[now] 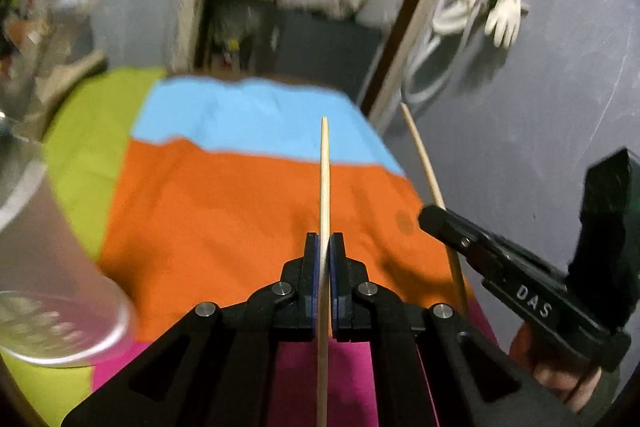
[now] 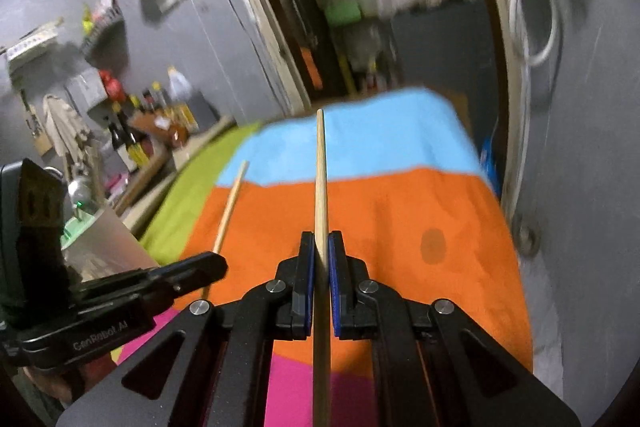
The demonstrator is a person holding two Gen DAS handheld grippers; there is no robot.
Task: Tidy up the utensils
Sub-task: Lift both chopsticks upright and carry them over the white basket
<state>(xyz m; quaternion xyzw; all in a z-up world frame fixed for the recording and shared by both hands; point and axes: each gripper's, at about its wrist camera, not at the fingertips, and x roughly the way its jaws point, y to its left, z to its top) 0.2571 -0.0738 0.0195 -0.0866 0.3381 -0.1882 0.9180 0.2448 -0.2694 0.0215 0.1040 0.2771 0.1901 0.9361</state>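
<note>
- Above the bench (image 1: 224, 211), which was covered by a cloth in green, blue, orange and pink blocks, both grippers were raised clear of the surface, side by side.
- Left gripper (image 1: 325, 247): jaws pressed together on a wooden chopstick (image 1: 325, 163). The stick ran lengthwise between the pads, its tapered tip pointing forward over the blue block.
- Right gripper (image 2: 321, 247): jaws likewise pinching a second chopstick (image 2: 321, 163), held in the same lengthwise manner, tip forward.
- Each wrist view also showed the other gripper beside it, with its stick projecting ahead.
- A steel utensil holder (image 1: 52, 267) with a perforated base stood at the left edge of the bench, close to the left gripper. Its interior was not visible from either view, so its contents could not be determined.
- Status, as judged: pick-up of both chopsticks was complete; neither had been deposited.
- Remaining, as judged: carry both sticks to the holder and release them into it upright. The left stick was nearer to it; the right stick had to cross further.
- No other loose utensils were visible on the cloth, though strong blur limited that check.
</note>
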